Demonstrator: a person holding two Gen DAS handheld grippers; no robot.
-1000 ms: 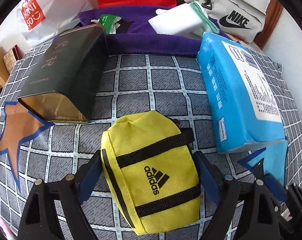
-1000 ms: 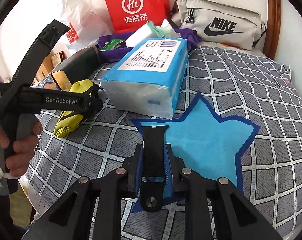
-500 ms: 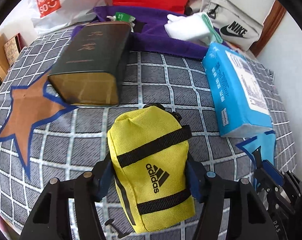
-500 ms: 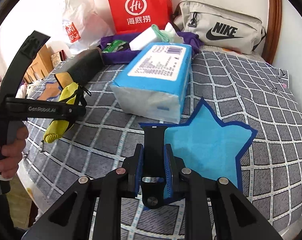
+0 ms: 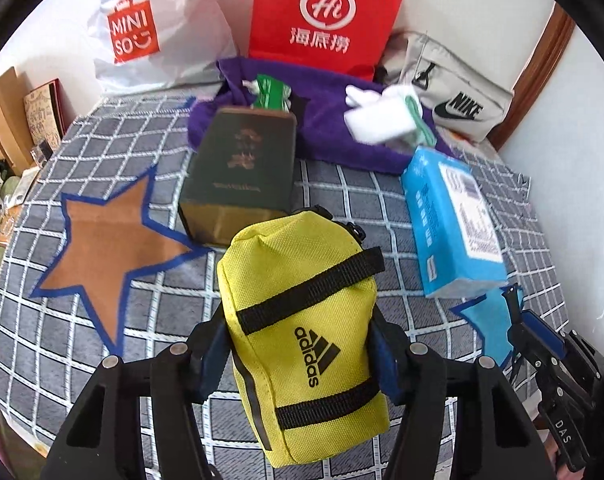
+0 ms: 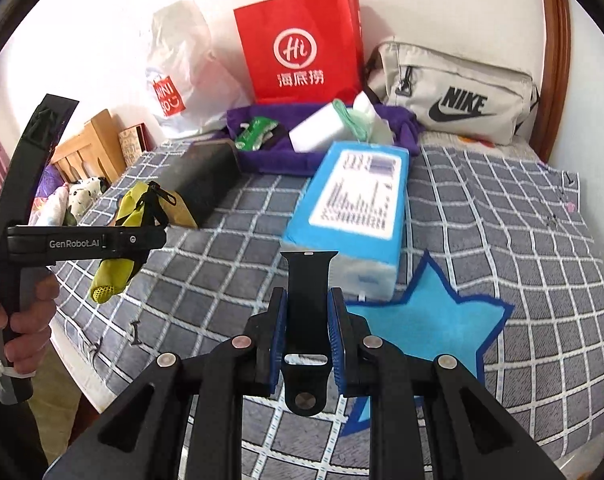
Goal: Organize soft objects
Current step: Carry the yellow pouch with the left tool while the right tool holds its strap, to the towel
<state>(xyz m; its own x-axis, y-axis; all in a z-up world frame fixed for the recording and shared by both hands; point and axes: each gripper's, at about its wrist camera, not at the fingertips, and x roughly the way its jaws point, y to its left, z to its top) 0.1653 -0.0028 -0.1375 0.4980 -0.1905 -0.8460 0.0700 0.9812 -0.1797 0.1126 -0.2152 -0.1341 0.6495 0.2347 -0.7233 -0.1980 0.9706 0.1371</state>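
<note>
The blue-padded fingers (image 5: 376, 354) of the left gripper (image 5: 298, 354) are closing on the yellow pouch (image 5: 302, 332), which is held clear of the checked bedspread (image 5: 342, 200). A black strap (image 6: 308, 308) is clamped upright in the right gripper (image 6: 307, 340), above the blue star (image 6: 430, 328).

You're in home bedroom. You work over bed with grey checked bedspread (image 6: 502, 216), white grid lines, star patches sewn on. Wooden headboard (image 6: 554, 60) curves up at far right against white wall. Everyday clutter lines wall beside bed: red paper shopping bag (image 6: 302, 52), white plastic Miniso bag (image 5: 142, 28), grey Nike waist bag (image 6: 454, 92), purple towel (image 5: 326, 132). Wooden furniture (image 6: 90, 144) stands off bed's left edge.
</note>
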